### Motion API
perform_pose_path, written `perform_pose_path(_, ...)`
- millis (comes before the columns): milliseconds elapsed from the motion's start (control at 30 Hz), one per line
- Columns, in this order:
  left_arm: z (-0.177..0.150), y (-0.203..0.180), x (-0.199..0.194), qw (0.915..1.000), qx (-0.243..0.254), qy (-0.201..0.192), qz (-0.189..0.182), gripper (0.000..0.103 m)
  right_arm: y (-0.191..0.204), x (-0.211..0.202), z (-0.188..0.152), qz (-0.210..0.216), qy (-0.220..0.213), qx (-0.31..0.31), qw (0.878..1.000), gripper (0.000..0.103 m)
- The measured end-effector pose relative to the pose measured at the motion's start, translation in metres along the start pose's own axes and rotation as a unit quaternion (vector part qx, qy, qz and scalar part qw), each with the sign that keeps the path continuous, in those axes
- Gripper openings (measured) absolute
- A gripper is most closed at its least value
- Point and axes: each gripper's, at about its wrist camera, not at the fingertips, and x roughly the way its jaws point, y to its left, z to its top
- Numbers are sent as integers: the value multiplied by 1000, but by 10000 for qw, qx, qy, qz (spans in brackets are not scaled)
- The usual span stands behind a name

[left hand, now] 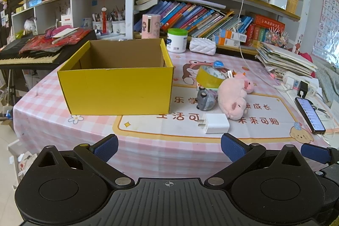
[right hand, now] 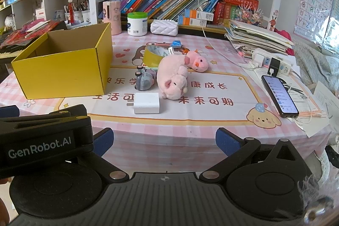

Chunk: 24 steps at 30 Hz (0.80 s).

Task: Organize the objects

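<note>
Start of sorting: your left gripper (left hand: 169, 146) and right gripper (right hand: 164, 140) both spread, empty. Box (left hand: 115, 77) centre-left, probably empty; charger (right hand: 146, 103) nearest, reach there first.

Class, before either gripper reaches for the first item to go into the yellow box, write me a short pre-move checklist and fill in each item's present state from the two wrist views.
1. Yellow box open at the top, nothing visible inside: ok.
2. Left gripper open and holding nothing: ok.
3. Right gripper open and holding nothing: ok.
4. White charger lies apart from the other items, nearest the grippers: ok.
5. Pink plush pig free to lift alone: not ok, the grey toy car and the smaller pink plush sit against it.
6. Yellow tape roll fully in view: not ok, the pig hides part of it.
</note>
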Motion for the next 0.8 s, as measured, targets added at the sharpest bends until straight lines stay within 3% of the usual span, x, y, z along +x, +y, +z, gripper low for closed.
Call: perform_pose_path(800,4,2,14,9998,-94,79,151,103,4,15,7,122,38,-155,9998,103)
